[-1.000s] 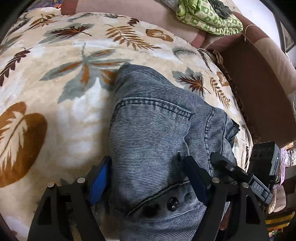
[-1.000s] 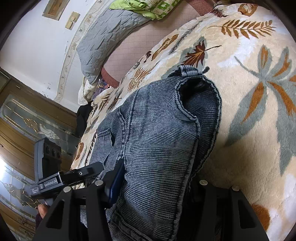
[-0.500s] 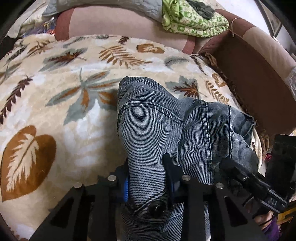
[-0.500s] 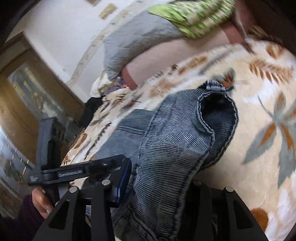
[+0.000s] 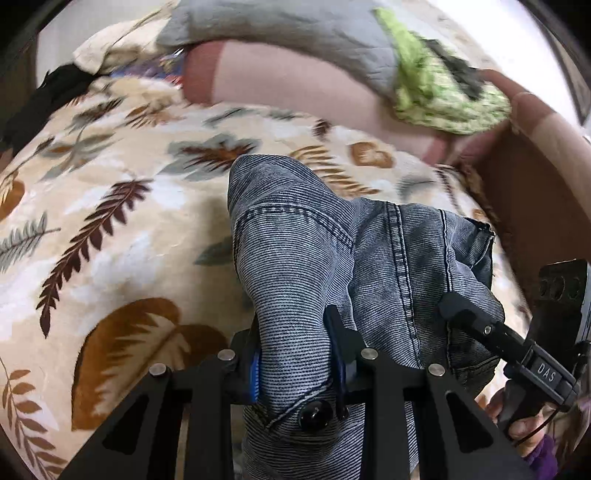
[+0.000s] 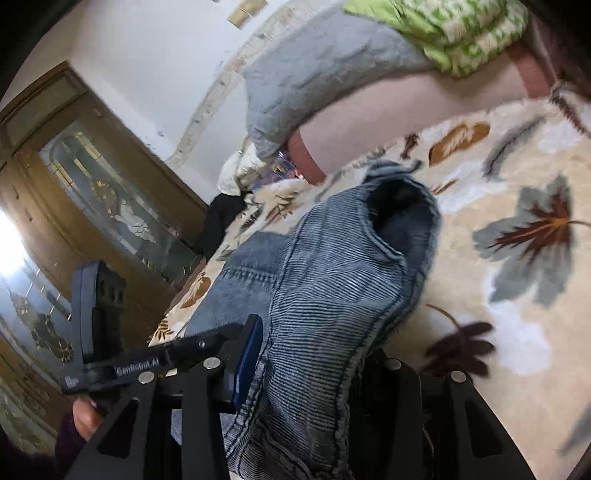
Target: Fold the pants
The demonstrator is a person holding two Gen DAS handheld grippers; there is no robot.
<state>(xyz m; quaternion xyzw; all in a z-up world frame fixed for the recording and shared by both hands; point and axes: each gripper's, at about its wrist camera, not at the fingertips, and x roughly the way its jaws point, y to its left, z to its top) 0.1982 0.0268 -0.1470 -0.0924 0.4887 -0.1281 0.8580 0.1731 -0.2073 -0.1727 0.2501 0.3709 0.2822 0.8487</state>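
With the left hand-held gripper (image 5: 297, 354) and right hand-held gripper (image 6: 314, 373) both clamped on the jeans (image 5: 332, 258) bunched on the leaf-print bed (image 5: 110, 240), we judge the fold underway; next, carry both corners across evenly.

Both feeds daylit, soft and even. Strongest source: blown-out white patch at left edge of right wrist view beside the brown wooden glass-panelled door (image 6: 110, 206). Heavy fisheye: black vignette in corners, bed curves like a dome. Motion blur on the crumpled green patterned cloth (image 5: 439, 96) and grey quilted pillow (image 5: 280, 29); right view smeared throughout. The grey-blue ribbed denim pants (image 5: 295, 266) are sharp in the left view and cast a soft shadow on the cream leaf-print fleece blanket (image 5: 110, 229).
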